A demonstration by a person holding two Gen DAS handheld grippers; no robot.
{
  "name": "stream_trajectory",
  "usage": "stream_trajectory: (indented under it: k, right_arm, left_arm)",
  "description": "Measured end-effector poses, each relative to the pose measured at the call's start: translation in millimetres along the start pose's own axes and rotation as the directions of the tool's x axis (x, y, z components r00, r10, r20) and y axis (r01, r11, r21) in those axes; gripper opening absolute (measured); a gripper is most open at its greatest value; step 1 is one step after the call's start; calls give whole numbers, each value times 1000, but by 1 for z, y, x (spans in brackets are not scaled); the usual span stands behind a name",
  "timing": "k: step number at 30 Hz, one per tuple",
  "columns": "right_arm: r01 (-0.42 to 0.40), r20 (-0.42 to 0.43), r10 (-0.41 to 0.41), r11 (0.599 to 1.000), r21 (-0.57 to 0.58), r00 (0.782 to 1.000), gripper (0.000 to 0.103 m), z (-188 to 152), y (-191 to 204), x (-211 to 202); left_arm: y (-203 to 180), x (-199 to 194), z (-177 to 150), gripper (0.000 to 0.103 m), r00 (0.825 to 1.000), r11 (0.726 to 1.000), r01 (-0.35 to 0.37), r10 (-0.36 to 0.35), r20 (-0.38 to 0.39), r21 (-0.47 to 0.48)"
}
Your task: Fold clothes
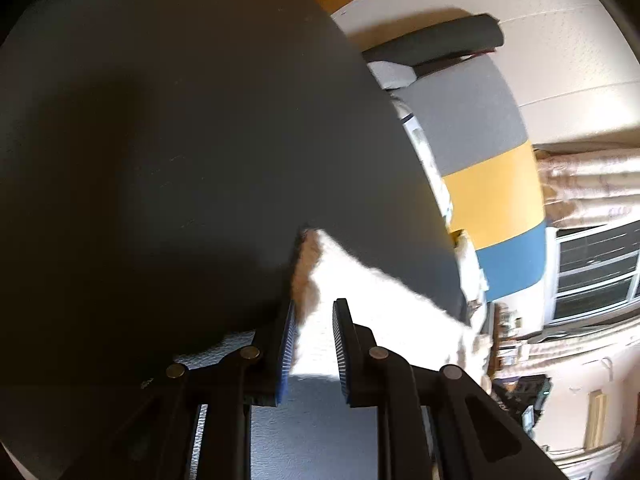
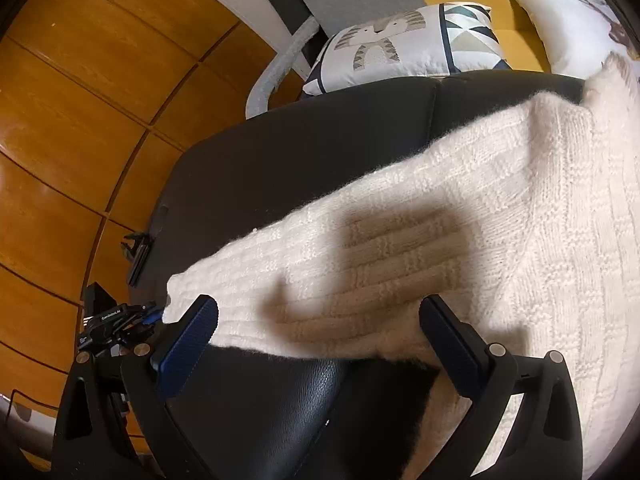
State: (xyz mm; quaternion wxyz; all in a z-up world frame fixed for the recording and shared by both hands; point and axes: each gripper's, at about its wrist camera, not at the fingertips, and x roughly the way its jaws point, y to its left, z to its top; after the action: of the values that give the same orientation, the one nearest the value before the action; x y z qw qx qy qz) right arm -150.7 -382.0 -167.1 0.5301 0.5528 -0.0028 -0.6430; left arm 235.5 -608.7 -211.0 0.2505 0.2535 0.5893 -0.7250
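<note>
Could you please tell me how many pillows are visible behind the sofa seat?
2: a cat-print pillow behind the dark seat, and a white pillow to its right, partly cut off; others may be hidden.

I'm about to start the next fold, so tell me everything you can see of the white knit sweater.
The cream-white chunky knit sweater has a woven-look block pattern and ribbed bands. It lies spread on the dark leather-look seat, one narrow end reaching toward the seat's edge. The open right hand-held gripper straddles that end's hem. In the left view, the left hand-held gripper has sunlit knit between its narrowly parted fingers.
</note>
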Motion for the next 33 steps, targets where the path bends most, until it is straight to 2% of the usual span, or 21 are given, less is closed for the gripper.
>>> stream_trajectory:
  k: [3,4,9,13,14,15,17,19,21,24,27,30,31,33]
  right_arm:
    - [17,0,-17,1000,-20,1000,103,2,2,0]
    - [31,0,-31,999,-24,1000,103,4,2,2]
    - [102,-15,-104,992,-76,995,103,8,5,11]
    - [130,-46,-135,986,-102,990,103,6,4,20]
    - [133,-44,-139,985,-109,989,103,5,4,21]
    - [135,-42,-141,984,-116,989,103,4,4,22]
    - [143,-43,-150,981,-131,988,103,3,6,23]
    - [150,-46,-158,978,-147,986,103,2,9,21]
    - [147,-52,-157,976,-162,986,103,0,13,21]
    - [149,-64,-163,972,-183,985,103,-5,20,28]
    - [206,-45,-220,956,-208,975,103,-12,31,43]
    - [307,-22,-326,910,-280,945,103,-21,50,64]
    - [322,-27,-346,897,-303,938,103,-23,56,70]
    - [345,-34,-377,878,-331,926,103,-25,63,78]
  left_arm:
    - [-10,-3,0,11,1000,998,27,-26,-8,65]
    - [-13,-2,0,11,1000,996,17,-16,-15,84]
    - [-27,13,-1,15,993,982,-97,106,-52,160]
    - [-43,10,-6,15,993,963,-107,114,-14,247]
    - [-47,9,-8,12,993,957,-110,115,-5,268]
    - [-51,9,-9,2,993,951,-113,116,5,289]
    - [-59,7,-12,2,993,936,-119,118,24,331]
    - [-72,-12,-22,1,992,909,-109,74,101,402]
    - [-77,-25,-18,1,978,878,-172,97,185,447]
    - [-68,-24,-2,1,944,850,-303,204,261,430]
    - [-65,7,9,1,900,807,-432,360,244,404]
    - [-54,29,22,2,855,755,-518,454,251,401]
    - [-53,28,21,2,848,749,-529,463,257,398]
    - [-53,30,31,2,847,761,-532,472,245,372]
